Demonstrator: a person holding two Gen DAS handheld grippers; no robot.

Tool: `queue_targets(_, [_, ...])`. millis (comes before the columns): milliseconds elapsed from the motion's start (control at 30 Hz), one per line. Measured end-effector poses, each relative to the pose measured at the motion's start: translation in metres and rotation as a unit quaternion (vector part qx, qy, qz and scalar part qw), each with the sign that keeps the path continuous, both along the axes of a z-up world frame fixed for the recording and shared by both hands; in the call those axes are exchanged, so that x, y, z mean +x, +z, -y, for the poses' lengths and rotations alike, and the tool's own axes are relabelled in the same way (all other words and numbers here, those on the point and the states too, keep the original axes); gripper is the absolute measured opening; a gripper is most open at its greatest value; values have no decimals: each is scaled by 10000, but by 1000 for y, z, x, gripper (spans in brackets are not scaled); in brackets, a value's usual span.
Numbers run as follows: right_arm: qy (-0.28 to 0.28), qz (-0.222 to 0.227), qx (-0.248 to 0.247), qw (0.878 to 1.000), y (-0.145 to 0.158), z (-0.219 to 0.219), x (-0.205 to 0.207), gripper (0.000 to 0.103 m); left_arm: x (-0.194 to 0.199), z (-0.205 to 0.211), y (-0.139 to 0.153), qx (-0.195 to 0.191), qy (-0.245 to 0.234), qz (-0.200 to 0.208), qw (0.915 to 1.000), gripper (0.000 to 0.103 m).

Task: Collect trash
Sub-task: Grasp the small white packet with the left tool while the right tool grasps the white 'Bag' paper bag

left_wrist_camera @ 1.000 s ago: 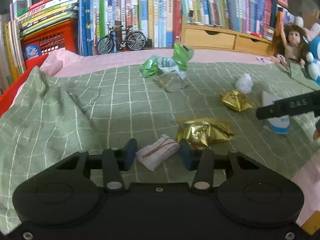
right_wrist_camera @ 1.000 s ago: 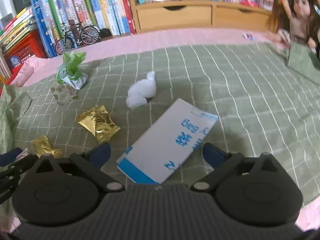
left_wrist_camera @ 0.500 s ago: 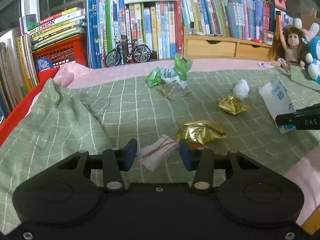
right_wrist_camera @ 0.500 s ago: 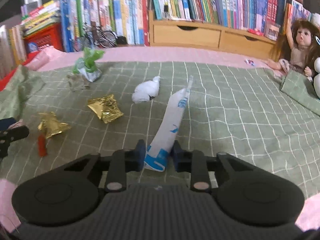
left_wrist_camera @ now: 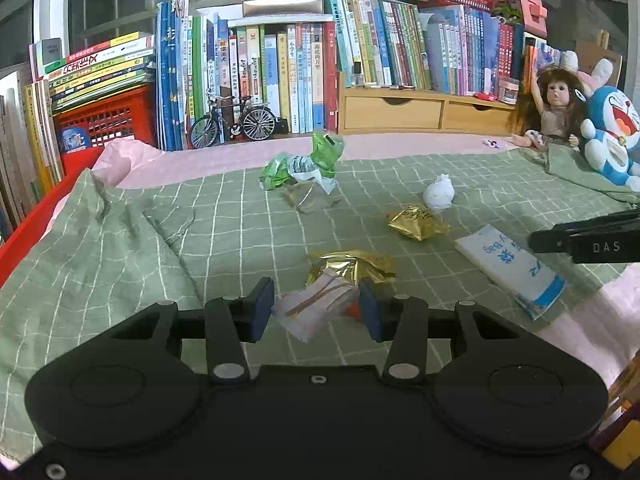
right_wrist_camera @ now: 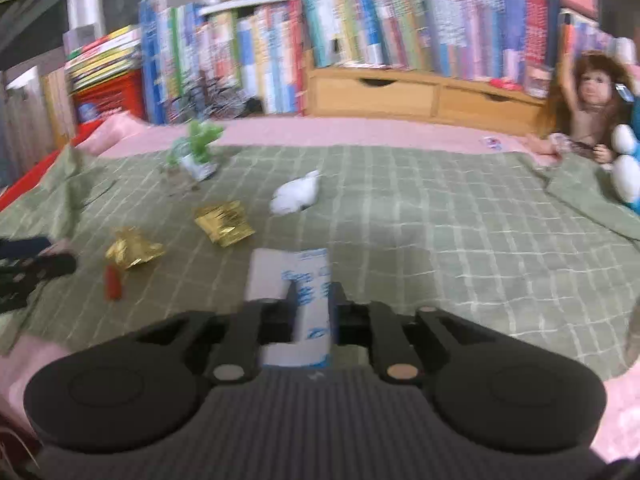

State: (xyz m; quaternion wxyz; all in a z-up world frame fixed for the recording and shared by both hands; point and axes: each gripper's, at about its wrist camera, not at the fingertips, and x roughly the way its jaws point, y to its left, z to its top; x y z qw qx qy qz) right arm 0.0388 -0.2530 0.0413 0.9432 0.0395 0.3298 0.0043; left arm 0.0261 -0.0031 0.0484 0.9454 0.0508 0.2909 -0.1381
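Note:
My left gripper (left_wrist_camera: 315, 310) is shut on a crumpled white wrapper (left_wrist_camera: 316, 308) with brown lines, low over the green checked blanket (left_wrist_camera: 200, 232). Just behind it lies a gold wrapper (left_wrist_camera: 352, 266), with a small red piece (right_wrist_camera: 113, 284) beside it. My right gripper (right_wrist_camera: 315, 304) is shut on a flat white and blue bag (right_wrist_camera: 292, 276), which sticks out forward; the left wrist view shows this bag (left_wrist_camera: 508, 264) at the right. Farther back lie a second gold wrapper (left_wrist_camera: 416, 222), a white tissue ball (left_wrist_camera: 439, 196) and a green wrapper (left_wrist_camera: 312, 162).
A clear crumpled film (left_wrist_camera: 308, 200) lies by the green wrapper. Books, a red crate (left_wrist_camera: 100, 124), a toy bicycle (left_wrist_camera: 232, 122) and wooden drawers (left_wrist_camera: 420, 110) line the back. A doll (left_wrist_camera: 554, 108) and a blue plush toy (left_wrist_camera: 612, 136) sit at the right. Pink sheet borders the blanket.
My right gripper has shut on the white and blue bag, which lay flat between open fingers a second ago, and has lifted it. My left gripper has risen, still holding the white wrapper.

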Motion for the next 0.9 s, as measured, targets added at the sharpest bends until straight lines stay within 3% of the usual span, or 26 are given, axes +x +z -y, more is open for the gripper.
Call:
queue_targets(33, [-6,44,97,9999,0,1,1,77,-1,1,0,-13,-12,-1,10000,44])
queue_targets(367, [437,-308,-199,9984,-35,-26,24,85,-3,5,-5,-77,-107,-126,9998,44])
queue_targets(400, [449,-313,-246,9982,-38,-28,24,82,-4,5,-6,-76,-114,-132,9998,44])
queue_targets(500, [585,-217,-406,9972,-35,-38,15,54,-5,5,-7,-101,-142,-151,9997,44])
queue_targets(600, [668,-24,-505,9965,-26,-43,6,36,-6,7,-8,-124,-154,-168,9997,44])
queue_targets(900, [679,111,-285,9972,-12,-35,-10,32,-13,8,-6,-209,-210,-182,9994,44])
